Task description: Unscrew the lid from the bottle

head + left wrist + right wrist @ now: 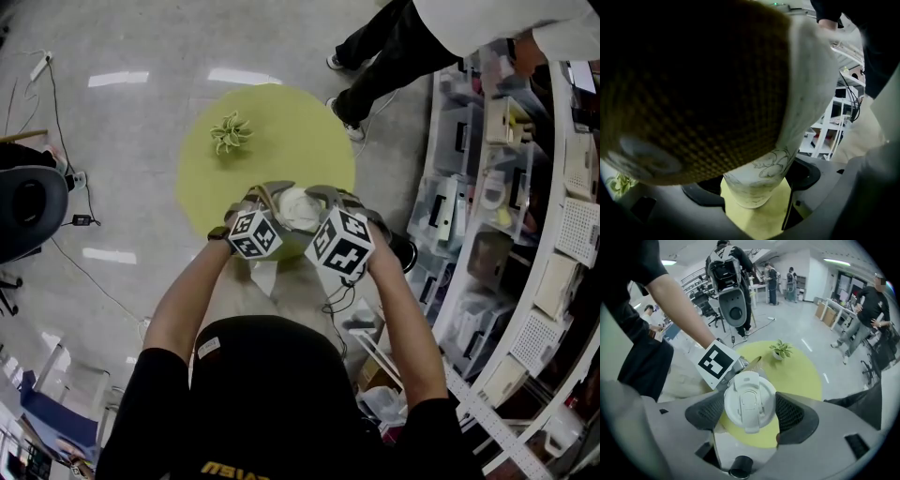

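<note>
Bottle (764,180): white body with a line drawing, held over the near edge of the round table (281,141) and apparently off its surface. The left gripper (757,190) is closed on the lower body, with a black pad bearing on each side. The right gripper (750,412) points steeply down and is clamped across the lid (749,397). Its jaws stand wide because the lid is wide, with one meshed pad against each side of the rim.

Status: both body and lid are gripped. The lid still sits on the neck. The joint shows in no view, so whether the thread is loosened cannot be told. Judged remaining: turn the lid out of the thread, then lift it off.

View differences:
- **Right gripper view:** it alone shows the lid top and its flip latch.
- **Left gripper view:** it alone shows the drawing on the body, plus a dark woven surface at the lens that cannot be identified.
- **Head view:** it alone shows both grippers meeting at the near edge, with the small plant (230,132) toward the far left edge.
</note>
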A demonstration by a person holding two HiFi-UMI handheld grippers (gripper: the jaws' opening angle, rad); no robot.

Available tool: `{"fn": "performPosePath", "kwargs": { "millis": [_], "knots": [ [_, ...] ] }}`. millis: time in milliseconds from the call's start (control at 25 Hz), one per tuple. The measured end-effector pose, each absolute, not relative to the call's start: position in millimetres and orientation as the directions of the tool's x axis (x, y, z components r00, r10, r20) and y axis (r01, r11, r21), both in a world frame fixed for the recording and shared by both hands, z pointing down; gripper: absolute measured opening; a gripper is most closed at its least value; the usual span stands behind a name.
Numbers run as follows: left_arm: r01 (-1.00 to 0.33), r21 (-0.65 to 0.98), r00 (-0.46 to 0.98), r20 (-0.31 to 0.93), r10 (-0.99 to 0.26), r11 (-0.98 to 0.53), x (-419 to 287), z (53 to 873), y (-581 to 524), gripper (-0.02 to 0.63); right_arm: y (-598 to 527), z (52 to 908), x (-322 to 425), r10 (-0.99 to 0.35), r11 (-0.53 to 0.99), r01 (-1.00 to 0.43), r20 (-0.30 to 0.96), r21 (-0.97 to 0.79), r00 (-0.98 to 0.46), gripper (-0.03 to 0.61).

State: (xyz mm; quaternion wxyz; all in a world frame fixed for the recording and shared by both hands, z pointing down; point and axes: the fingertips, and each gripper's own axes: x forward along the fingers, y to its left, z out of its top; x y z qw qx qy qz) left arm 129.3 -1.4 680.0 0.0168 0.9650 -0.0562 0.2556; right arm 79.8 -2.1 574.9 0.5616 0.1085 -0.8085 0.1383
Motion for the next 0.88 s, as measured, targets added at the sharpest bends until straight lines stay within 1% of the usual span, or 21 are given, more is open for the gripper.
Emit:
{"fn": "performPosePath", "kwargs": {
  "millis": [80,160,280,320,360,400,520,640,760,880],
  "knots": [
    [-0.116,0.003,0.862,0.497,-0.099,-0.993,129.5,679.9,-1.4,0.402,-0.4,574.0,79.7,0.007,0.962,-0.252,0.932,-0.106,-0.362,0.344],
    [-0.115,0.001,0.861,0.498,-0.099,-0.993,129.8,680.1,-2.4,0.402,-0.2,573.8,79.7,0.029,0.973,-0.203,0.931,-0.11,-0.364,0.344],
    [-0.113,0.003,0.859,0.503,-0.096,-0.994,129.3,680.8,-1.4,0.402,-0.5,574.1,78.9,0.014,0.978,-0.188,0.935,-0.086,-0.355,0.345],
    [-0.112,0.005,0.858,0.506,-0.094,-0.994,129.3,680.9,-0.2,0.402,-2.7,572.4,79.8,-0.02,0.975,-0.213,0.93,-0.063,-0.367,0.362],
    [-0.11,0.007,0.857,0.507,-0.092,-0.994,129.6,680.8,0.4,0.402,-6.6,569.0,81.6,-0.069,0.965,-0.258,0.921,-0.036,-0.384,0.41],
    [-0.108,0.007,0.857,0.508,-0.09,-0.994,130.0,680.7,0.2,0.402,-11.1,564.1,83.8,-0.124,0.948,-0.318,0.907,-0.012,-0.403,0.431],
    [-0.105,0.006,0.86,0.502,-0.088,-0.994,129.0,681.0,-2.2,0.402,-18.8,549.7,87.5,-0.286,0.853,-0.52,0.868,0.038,-0.406,0.434],
    [-0.101,0.01,0.863,0.498,-0.083,-0.995,128.9,682.7,-2.9,0.402,-17.4,552.9,94.3,-0.393,0.728,-0.68,0.867,0.089,-0.307,0.423],
    [-0.102,0.015,0.86,0.505,-0.081,-0.995,128.4,684.4,-1.6,0.402,-14.5,563.6,98.0,-0.422,0.581,-0.813,0.868,0.038,-0.261,0.413],
    [-0.097,0.016,0.859,0.506,-0.076,-0.995,130.1,684.8,-0.8,0.4,-14.2,567.8,96.7,-0.424,0.49,-0.871,0.863,-0.037,-0.276,0.398]
  ]
}}
